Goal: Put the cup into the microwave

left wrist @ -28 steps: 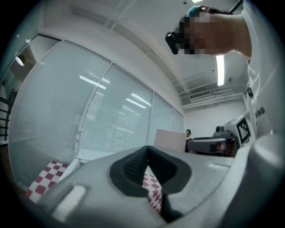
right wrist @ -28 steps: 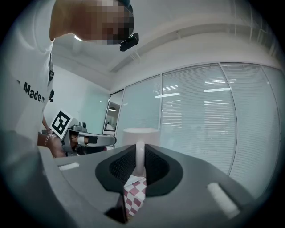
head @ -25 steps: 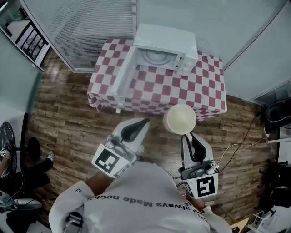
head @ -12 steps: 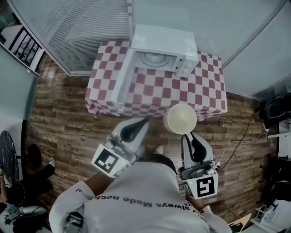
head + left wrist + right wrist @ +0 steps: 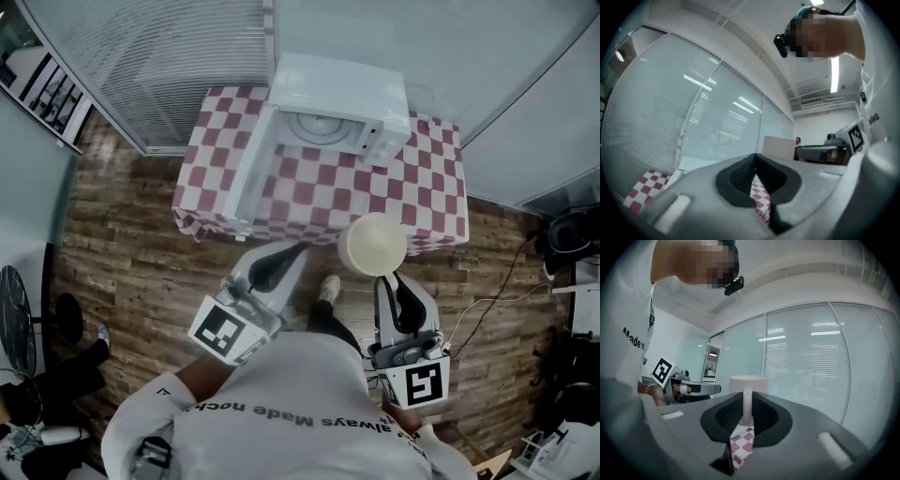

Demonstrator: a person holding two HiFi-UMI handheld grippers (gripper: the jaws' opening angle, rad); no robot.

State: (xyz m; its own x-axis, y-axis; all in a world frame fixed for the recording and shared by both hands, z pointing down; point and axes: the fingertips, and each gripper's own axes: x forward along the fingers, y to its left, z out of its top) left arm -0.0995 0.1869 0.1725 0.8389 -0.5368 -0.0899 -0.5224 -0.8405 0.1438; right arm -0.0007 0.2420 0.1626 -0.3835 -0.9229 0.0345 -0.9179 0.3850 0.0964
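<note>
A cream cup (image 5: pixel 373 245) hangs in the air just in front of the table's near edge, held by its handle in my right gripper (image 5: pixel 387 277), which is shut on it. In the right gripper view the cup's handle (image 5: pixel 747 406) stands pinched between the dark pads, the cup's body (image 5: pixel 748 383) above it. The white microwave (image 5: pixel 339 101) stands at the back of the checkered table (image 5: pixel 422 183) with its door (image 5: pixel 251 164) swung open to the left and its turntable (image 5: pixel 322 121) visible. My left gripper (image 5: pixel 298 250) is shut and holds nothing, level with the cup on its left.
Glass walls with blinds (image 5: pixel 178 56) stand behind the table. A wood-plank floor (image 5: pixel 122 244) surrounds it. A cable (image 5: pixel 497 281) runs across the floor at the right. The person's shoe (image 5: pixel 328 287) shows below the table's front edge.
The table and microwave have shifted slightly in the head view, and the person's foot has come forward. Both grippers keep their places; the cup stays gripped.
</note>
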